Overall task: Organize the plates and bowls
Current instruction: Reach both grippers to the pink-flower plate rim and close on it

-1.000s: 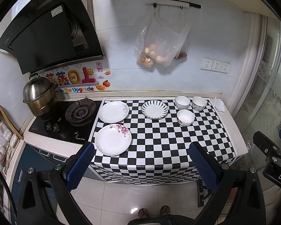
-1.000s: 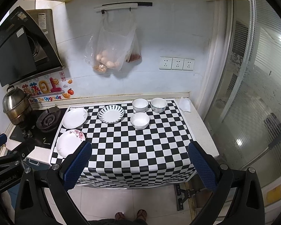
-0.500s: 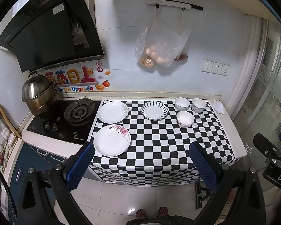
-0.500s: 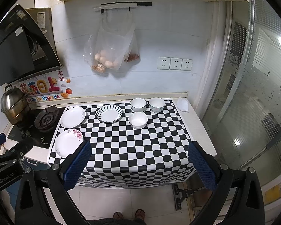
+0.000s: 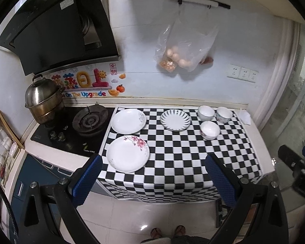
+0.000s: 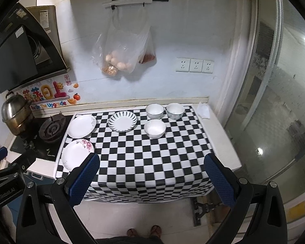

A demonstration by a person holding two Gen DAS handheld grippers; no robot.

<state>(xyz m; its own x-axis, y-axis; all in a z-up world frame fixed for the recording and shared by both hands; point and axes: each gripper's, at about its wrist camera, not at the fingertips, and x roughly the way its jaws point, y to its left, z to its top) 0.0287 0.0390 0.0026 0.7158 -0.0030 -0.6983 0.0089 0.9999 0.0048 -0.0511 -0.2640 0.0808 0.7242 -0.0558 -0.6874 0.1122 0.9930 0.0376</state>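
From the left wrist view, the left gripper (image 5: 152,180) hangs above the floor short of the counter, its blue-padded jaws spread wide and holding nothing. Just ahead of its left finger lies the round white plate with pink blossoms (image 5: 127,154) on the black-and-white checkered cloth (image 5: 185,154); farther ahead sits the plain white plate (image 5: 128,121), and ahead and to the right the white plate with a dark striped rim (image 5: 175,120). Three small white bowls (image 5: 210,130) cluster far ahead to the right, close together, though whether they touch cannot be told. From the right wrist view, the right gripper (image 6: 151,180) is likewise wide apart and empty, held back from the counter edge. The nearest bowl (image 6: 155,128) lies straight ahead, the other two beyond it, and the plates lie ahead to the left, the blossom plate (image 6: 77,154) just past its left finger. Nothing is stacked yet, so this looks like the approach before a first pick. The next move likely calls for bringing one gripper in low over a rim, pinching its edge squarely so the plate does not slip.
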